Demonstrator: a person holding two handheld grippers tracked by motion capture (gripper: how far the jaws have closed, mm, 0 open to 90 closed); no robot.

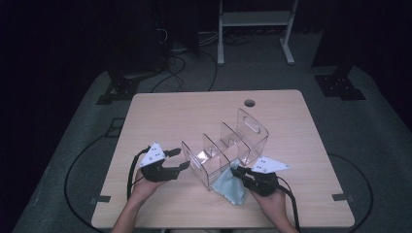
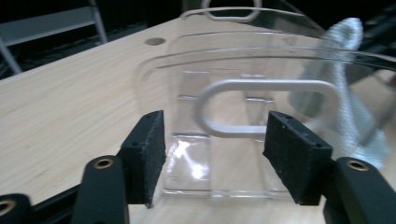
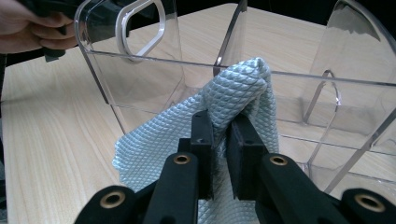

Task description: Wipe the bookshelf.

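My right tool (image 1: 239, 171) sits lower centre-right of the high view, jaws clamped on a bunched fold of the light blue cloth (image 1: 228, 187); the rest of it drapes onto the bench (image 1: 160, 116) against the near side of the clear acrylic organizer (image 1: 226, 148). In the right tool view the cloth (image 3: 233, 100) peaks just above the pads, pressed to the organizer's wall (image 3: 140, 70). Left tool (image 1: 180, 159) is lower centre-left, jaws partly open and nothing gripped; its pads (image 2: 148, 154) stand apart on either side of the handle cut-out (image 2: 268, 107) in the end panel, apparently just short of it, though blur makes contact hard to judge. Organizer stands upright mid-bench, running diagonally toward upper right.
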